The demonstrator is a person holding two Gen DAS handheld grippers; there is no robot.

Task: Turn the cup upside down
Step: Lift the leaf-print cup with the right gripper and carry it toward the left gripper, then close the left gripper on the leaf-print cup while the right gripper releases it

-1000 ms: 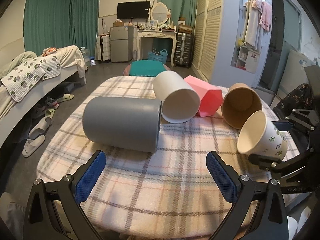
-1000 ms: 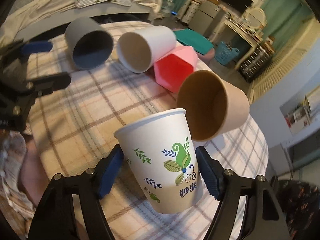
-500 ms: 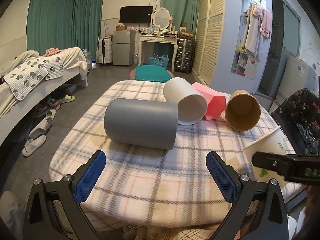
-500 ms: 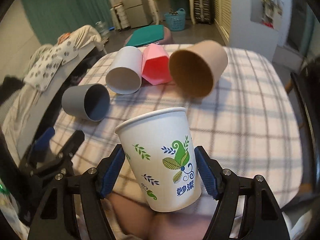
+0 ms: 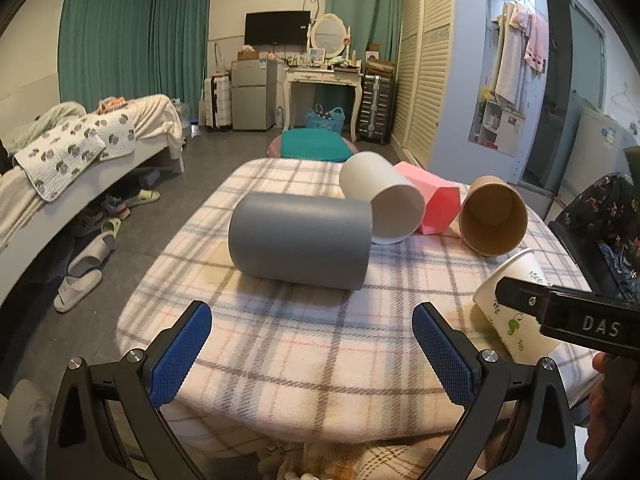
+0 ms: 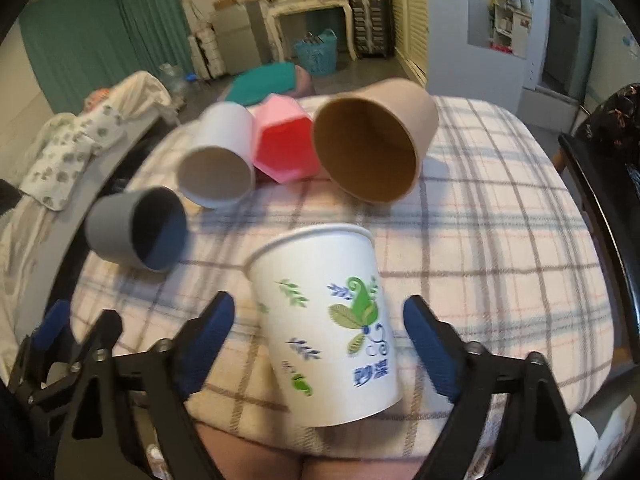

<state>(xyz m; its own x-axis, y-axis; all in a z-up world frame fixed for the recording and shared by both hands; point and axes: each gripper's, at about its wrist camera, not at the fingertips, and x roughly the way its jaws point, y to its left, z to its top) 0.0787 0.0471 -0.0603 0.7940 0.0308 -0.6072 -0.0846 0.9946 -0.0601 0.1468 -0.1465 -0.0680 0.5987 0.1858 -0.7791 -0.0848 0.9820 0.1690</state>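
A white paper cup with a green leaf print [image 6: 328, 340] sits between the blue pads of my right gripper [image 6: 320, 344], near the table's front edge, rim tilted away from me. The jaws stand wider than the cup, with a gap on each side, so the gripper is open. The cup also shows in the left wrist view [image 5: 516, 300], tilted, rim down on the cloth, partly behind the right gripper's black finger [image 5: 568, 316]. My left gripper [image 5: 312, 352] is open and empty above the table's near edge.
On the plaid tablecloth [image 5: 320, 328] lie a grey cup [image 5: 300, 246], a white cup [image 5: 380, 196], a pink hexagonal cup [image 5: 432, 204] and a brown paper cup [image 5: 494, 216], all on their sides. A black chair [image 5: 600, 216] stands at the right, a bed [image 5: 80, 148] at the left.
My right gripper brought the leaf-print cup back toward the table's front edge and down, then opened; the pads no longer touch it. My left gripper drew back a little.
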